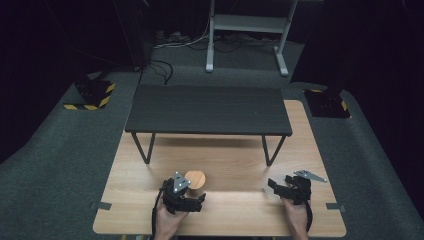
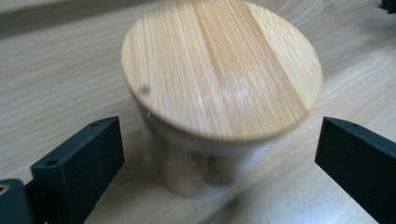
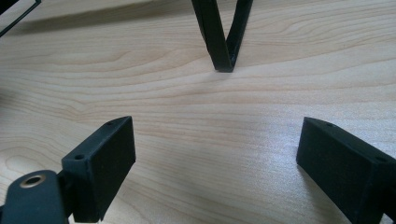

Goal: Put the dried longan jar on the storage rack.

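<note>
Both jaws of the left gripper (image 2: 219, 158) flank the wooden-lidded jar (image 2: 219, 70), wide apart.

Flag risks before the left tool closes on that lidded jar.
1. The jar stands on a narrow base under a wide bamboo lid; a nudge from one side of the left tool could tip it.
2. The jaws sit open beside the body below the lid rim; closing too high could catch the lid, which may be loose.
3. The left gripper view is blurred, so alignment is uncertain.
</note>
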Motion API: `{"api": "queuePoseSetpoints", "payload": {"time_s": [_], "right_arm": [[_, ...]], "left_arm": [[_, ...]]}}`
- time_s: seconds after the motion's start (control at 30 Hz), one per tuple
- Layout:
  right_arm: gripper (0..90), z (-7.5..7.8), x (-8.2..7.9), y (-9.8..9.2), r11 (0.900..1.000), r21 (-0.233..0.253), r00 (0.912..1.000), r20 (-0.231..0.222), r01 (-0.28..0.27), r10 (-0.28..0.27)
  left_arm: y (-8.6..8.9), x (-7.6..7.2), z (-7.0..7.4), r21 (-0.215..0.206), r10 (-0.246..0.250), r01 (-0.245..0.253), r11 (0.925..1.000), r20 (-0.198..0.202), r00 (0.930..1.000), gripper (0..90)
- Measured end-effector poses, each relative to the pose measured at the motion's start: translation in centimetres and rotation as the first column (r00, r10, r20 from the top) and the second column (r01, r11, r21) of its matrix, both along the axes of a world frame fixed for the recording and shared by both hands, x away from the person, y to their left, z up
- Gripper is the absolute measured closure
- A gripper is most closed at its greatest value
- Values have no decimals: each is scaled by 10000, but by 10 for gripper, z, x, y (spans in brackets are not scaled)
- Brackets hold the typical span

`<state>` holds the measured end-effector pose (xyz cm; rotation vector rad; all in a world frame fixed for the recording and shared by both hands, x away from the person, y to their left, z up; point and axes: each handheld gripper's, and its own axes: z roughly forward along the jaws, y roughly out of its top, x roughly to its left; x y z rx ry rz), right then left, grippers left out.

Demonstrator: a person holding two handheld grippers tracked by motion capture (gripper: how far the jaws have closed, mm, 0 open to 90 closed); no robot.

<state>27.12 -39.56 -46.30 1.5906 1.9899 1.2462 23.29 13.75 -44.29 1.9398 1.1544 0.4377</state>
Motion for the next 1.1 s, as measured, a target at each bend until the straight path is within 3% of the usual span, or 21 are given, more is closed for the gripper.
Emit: {"api": "queuePoseSetpoints", "payload": {"time_s": [0.07,0.2,0.37,0.8,1.1], "right_arm": [[110,0,0,0,10000,12,10000,-7,-2,2],[109,0,0,-1,10000,45,10000,-13,-8,8],[110,-1,0,-2,9999,93,10000,-12,-39,39],[112,-1,1,-3,9998,166,10000,-19,-51,52],[115,-1,1,-3,9998,190,10000,-25,-20,21]], "left_arm": [[-4,3,1,216,47,-47,9998,-29,10000,38],[-6,7,-1,127,-17,18,9999,-34,10000,39],[-17,12,1,447,63,-60,9990,-69,10000,92],[-24,13,-3,636,330,-345,9974,240,9992,244],[-28,12,-4,735,345,-371,9966,365,9987,252]]}}
